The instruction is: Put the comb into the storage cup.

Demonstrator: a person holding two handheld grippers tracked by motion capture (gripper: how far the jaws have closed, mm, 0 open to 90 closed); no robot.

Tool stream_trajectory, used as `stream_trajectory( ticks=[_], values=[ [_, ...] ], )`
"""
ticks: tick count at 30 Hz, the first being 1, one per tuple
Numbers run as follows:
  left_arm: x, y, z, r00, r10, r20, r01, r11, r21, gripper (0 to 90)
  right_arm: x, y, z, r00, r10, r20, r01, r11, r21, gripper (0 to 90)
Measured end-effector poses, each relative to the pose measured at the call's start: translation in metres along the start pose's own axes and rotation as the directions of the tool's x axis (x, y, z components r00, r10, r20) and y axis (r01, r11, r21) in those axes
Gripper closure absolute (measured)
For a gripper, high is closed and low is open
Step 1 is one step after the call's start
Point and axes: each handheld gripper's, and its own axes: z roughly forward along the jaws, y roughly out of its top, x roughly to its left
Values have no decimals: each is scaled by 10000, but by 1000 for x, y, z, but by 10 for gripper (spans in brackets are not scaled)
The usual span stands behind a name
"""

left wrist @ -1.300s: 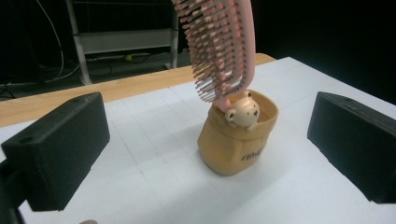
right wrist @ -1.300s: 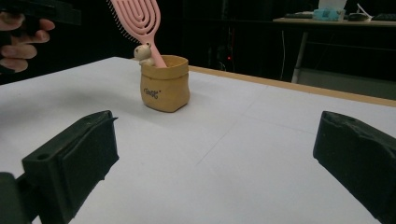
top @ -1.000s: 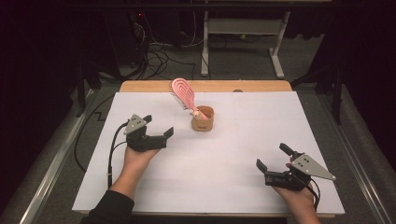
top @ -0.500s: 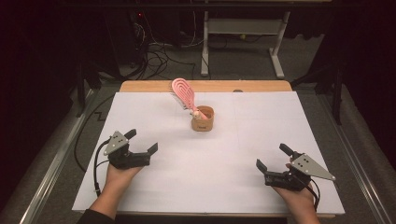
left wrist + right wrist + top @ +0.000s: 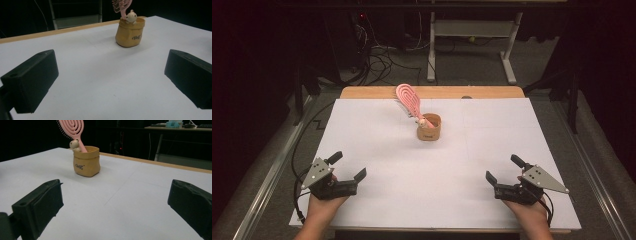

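Both grippers are resting low at the near edge of the desk (image 5: 377, 125), one at each corner, well apart from each other and from the things at the centre.

Left gripper (image 5: 348, 166): sitting at the near left corner, held from below by the person's left hand (image 5: 323, 206). Its jaws are standing wide apart with nothing between them; in the left gripper view only bare white desk surface is lying between the two black jaws.

Right gripper (image 5: 504, 169): sitting at the near right corner, held by the right hand (image 5: 526, 209). Its jaws are likewise standing wide apart and gripping nothing; the right gripper view is showing only white surface between them.

Tan pouch-shaped holder (image 5: 429, 128): standing upright toward the far middle of the desk, dark lettering on its front. A pink hairbrush (image 5: 408, 99) is standing in it handle-down, its oval head leaning up and toward the far left. A small cream figurine (image 5: 74, 144) is peeking over the holder's rim, just beside the brush handle.

Both gripper cameras are pointing toward the holder.
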Motion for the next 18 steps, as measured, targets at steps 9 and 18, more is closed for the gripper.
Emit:
stream_trajectory(
  ticks=[9, 18],
  values=[
    [2, 4, -6, 9995, -204, 255, 216, 9985, -507, 0, 1, -1, 0, 9999, -59, 110, 58, 10000, 44, 4],
    [-1, 5, -5, 9996, -132, 229, 144, 9985, -522, 0, -2, 0, -7, 9998, -54, 193, 56, 9999, -133, 4]
  ],
)
